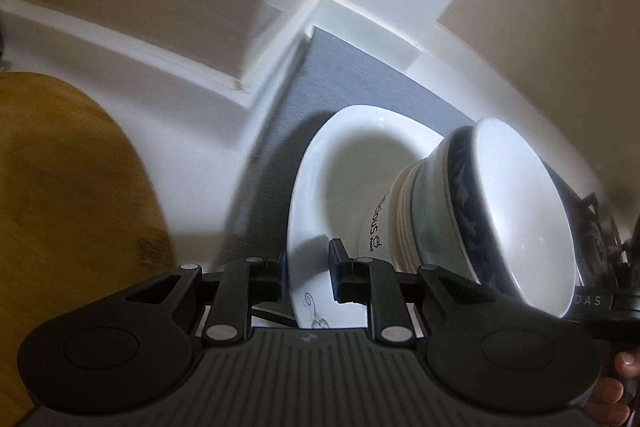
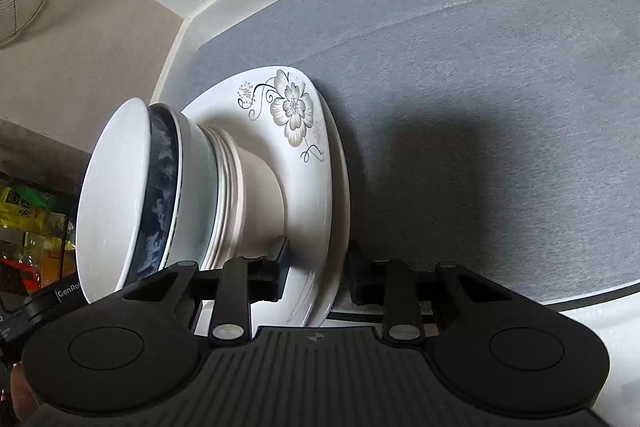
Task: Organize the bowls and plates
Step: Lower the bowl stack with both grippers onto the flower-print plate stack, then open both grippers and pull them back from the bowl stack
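Left gripper (image 1: pixel 306 277) & right gripper (image 2: pixel 316 277) each straddle the plates' (image 2: pixel 320 163) rim, pads not visibly pressing; bowls (image 2: pixel 160 187) stacked on top, on grey mat (image 2: pixel 480 67). Both rims should be clamped evenly before lifting, stack kept level.

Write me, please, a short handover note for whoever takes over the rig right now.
Left gripper: open, jaws astride the rim of the plates, apparently not pressing.
Right gripper: jaws astride the plates' rim from another side; grip unclear.
Things: two stacked plates on the grey mat, nested bowls standing on them.
Done: plates and bowls gathered into one pile.
Left: probably secure both sides before shifting the pile anywhere.
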`<move>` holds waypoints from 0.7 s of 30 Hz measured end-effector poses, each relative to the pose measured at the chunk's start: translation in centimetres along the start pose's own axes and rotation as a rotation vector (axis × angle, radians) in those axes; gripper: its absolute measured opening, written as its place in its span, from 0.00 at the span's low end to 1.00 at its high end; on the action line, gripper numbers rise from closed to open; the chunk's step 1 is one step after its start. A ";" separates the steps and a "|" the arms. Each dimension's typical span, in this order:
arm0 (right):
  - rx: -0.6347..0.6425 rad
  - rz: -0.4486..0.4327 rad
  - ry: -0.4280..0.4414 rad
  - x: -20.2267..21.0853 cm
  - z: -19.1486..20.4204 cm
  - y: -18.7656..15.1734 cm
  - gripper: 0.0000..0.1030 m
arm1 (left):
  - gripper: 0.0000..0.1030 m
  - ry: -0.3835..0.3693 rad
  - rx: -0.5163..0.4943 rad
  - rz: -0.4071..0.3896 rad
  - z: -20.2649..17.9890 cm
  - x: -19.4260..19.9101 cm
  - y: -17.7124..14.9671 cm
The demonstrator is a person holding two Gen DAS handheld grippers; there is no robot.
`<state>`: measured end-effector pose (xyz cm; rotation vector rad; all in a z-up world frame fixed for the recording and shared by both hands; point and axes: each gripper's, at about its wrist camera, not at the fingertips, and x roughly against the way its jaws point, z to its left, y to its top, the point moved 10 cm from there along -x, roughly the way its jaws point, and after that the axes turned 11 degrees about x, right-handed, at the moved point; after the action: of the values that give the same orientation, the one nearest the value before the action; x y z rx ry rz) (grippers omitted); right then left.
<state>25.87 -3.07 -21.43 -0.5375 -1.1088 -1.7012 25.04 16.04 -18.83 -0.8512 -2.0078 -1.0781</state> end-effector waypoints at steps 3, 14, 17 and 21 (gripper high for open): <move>-0.007 -0.005 -0.006 0.8 -1.2 0.2 0.30 | 0.22 -0.001 -0.017 0.010 -2.1 -0.6 -0.8; -0.098 -0.057 -0.062 6.1 -9.8 0.9 0.30 | 0.23 -0.036 -0.123 0.062 -11.6 -4.5 -3.8; -0.127 -0.071 -0.073 7.8 -12.2 0.7 0.30 | 0.23 -0.046 -0.150 0.067 -13.6 -5.5 -4.6; -0.146 -0.084 -0.083 9.2 -14.5 0.9 0.30 | 0.27 -0.022 -0.190 0.058 -15.5 -6.3 -5.4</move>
<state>24.97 -20.23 -20.97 -0.6662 -1.0836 -1.8574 28.24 -1.25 -19.77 -1.0171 -1.9082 -1.2450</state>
